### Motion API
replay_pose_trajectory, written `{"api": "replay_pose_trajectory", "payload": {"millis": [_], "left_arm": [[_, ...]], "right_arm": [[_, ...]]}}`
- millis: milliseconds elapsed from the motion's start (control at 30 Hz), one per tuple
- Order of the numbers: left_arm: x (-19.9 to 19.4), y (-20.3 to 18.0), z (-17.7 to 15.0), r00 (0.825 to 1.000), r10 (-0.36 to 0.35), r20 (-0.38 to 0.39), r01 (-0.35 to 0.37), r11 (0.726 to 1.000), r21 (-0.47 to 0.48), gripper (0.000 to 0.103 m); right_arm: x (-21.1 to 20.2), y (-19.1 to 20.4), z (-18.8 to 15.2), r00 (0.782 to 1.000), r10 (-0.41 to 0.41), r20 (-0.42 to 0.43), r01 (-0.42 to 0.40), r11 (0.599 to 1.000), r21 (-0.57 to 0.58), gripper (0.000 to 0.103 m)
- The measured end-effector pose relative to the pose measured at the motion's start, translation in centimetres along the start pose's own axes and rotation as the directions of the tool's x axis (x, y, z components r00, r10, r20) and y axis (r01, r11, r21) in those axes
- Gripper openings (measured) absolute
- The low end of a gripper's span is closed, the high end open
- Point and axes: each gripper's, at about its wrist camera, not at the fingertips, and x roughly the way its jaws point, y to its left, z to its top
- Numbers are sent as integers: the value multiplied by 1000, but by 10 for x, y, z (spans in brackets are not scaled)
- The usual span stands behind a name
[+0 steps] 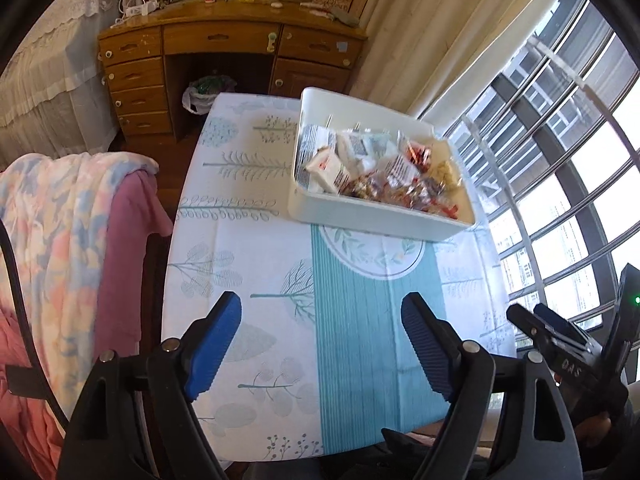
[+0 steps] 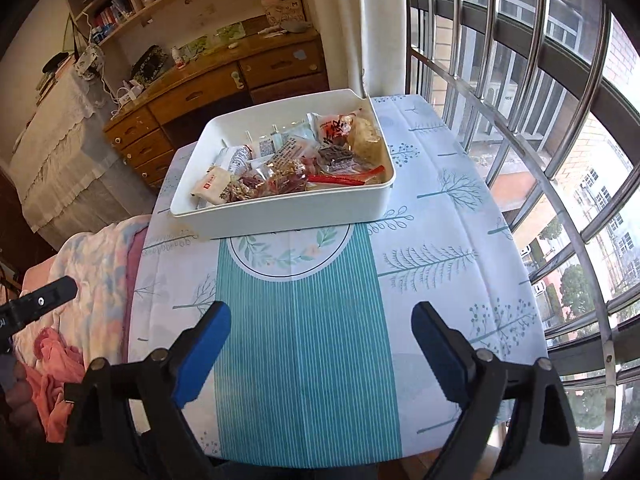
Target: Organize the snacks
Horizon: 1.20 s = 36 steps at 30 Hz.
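Your left hand-held gripper is spread wide w/ nothing between its blue pads, hanging over the near part of the counter. Your right hand-held gripper is also wide & empty, above the teal stripe of the tablecloth. Further out, the white bin sits on the far side of the counter, nearer the window, w/ the wrapped snacks piled inside. Beyond it stands a wooden desk.
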Motion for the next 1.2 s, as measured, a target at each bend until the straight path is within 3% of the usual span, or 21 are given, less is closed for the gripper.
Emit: {"api": "replay_pose_trajectory", "payload": {"millis": [133, 333, 500, 733, 967, 1200], "left_arm": [[-24, -17, 9, 999, 10, 42, -10, 1000, -2, 82], [-58, -54, 18, 992, 40, 121, -40, 999, 4, 86], [-73, -79, 16, 979, 121, 167, -124, 992, 13, 90], [-74, -87, -8, 969, 195, 151, -194, 981, -17, 91], [-82, -94, -28, 951, 242, 194, -248, 969, 7, 102], [-82, -101, -36, 953, 239, 185, -248, 968, 27, 102]], "right_arm": [[-27, 14, 12, 999, 32, 9, -31, 996, -80, 97], [-83, 33, 33, 988, 95, 119, -72, 980, -187, 102], [-109, 38, 38, 985, 118, 127, -89, 972, -217, 103], [-101, 35, 10, 993, 81, 88, -66, 984, -166, 103], [-98, 32, -10, 993, 94, 75, -82, 986, -147, 103], [-105, 28, -19, 991, 104, 84, -92, 986, -141, 103]]}}
